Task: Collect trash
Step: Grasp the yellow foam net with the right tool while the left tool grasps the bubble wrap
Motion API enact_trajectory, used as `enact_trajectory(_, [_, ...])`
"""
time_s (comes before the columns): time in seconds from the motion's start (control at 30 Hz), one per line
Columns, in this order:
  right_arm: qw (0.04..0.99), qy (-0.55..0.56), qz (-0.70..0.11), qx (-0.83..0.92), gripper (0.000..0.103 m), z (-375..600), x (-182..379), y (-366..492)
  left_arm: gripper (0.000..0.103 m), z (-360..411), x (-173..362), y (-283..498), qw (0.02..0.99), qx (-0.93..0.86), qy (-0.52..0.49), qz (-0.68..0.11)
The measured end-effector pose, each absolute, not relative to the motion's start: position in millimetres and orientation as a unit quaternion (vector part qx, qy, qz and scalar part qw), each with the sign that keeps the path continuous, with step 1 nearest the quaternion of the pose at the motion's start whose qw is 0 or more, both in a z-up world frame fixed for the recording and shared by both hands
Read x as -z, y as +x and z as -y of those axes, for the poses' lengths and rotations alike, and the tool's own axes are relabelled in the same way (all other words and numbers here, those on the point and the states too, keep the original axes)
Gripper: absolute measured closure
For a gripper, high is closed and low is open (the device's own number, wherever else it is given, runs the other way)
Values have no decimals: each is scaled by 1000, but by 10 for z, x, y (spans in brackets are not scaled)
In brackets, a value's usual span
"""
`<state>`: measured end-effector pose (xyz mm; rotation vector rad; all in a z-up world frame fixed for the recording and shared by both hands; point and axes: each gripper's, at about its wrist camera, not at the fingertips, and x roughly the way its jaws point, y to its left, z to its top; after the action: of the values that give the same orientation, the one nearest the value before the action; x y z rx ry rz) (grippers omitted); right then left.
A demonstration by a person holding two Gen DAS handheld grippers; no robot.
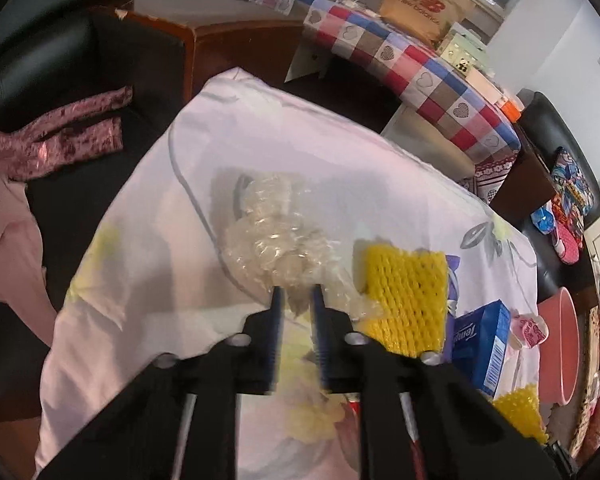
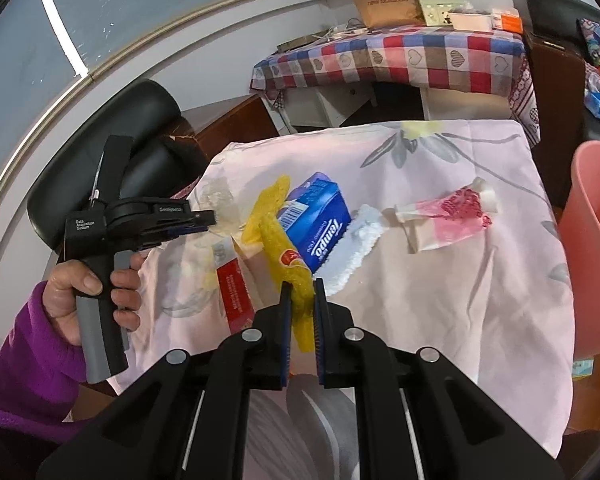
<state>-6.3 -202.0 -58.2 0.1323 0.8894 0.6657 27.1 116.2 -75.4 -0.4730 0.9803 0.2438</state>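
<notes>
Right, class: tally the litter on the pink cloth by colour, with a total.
Yellow foam nets: 2
Blue tissue pack: 1
White foam net: 1
Red packet: 1
Pink-and-white wrapper: 1
Clear plastic wrap: 1
Total: 7

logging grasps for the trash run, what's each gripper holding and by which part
The left gripper pinches the crumpled clear plastic wrap at its near edge. The right gripper clamps the yellow foam net near its lower end.
</notes>
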Motion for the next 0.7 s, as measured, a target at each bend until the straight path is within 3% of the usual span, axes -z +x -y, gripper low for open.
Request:
enact_trajectory(0.37, [855, 82, -416, -299, 93, 2202, 610, -56, 96, -1040, 438, 78, 885, -97, -161, -426])
enact_trajectory(0.7, [881, 109, -387, -250, 93, 2620, 443, 28, 96, -193, 104, 164, 899, 9, -108, -424])
